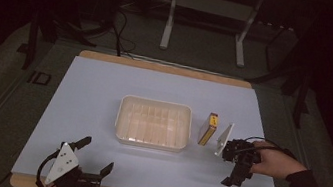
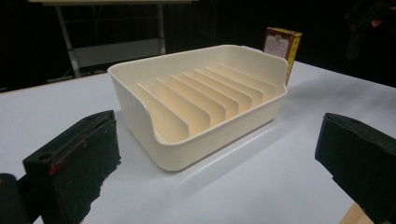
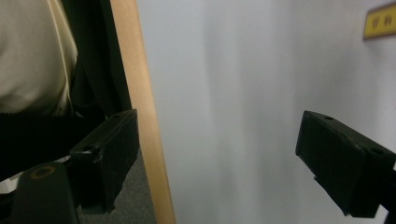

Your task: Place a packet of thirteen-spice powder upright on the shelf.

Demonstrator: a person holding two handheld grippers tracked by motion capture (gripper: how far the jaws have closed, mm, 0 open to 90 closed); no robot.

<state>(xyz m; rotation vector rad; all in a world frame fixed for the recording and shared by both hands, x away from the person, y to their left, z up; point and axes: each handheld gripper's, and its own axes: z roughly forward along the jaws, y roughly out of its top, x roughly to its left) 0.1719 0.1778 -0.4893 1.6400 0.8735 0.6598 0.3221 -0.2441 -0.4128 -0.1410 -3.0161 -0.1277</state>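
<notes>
A cream plastic rack (image 1: 154,122) with several upright dividers sits in the middle of the white table top (image 1: 99,88). In the left gripper view the rack (image 2: 201,102) is straight ahead, a short way beyond the jaws. A yellow box (image 1: 208,129) stands just right of it, and peeks over its far corner (image 2: 281,42). My left gripper (image 1: 94,155) rests near the front left edge, open and holding nothing (image 2: 219,140). My right gripper (image 1: 236,178) is right of the box, turned back toward the person, open and holding nothing (image 3: 215,154).
The wooden front edge of the table (image 3: 140,116) runs past the right gripper's jaws, with the person's clothing (image 3: 32,56) beyond it. A printed yellow strip (image 3: 380,21) shows at the top right of that view. Metal stand legs (image 1: 168,23) rise behind the table.
</notes>
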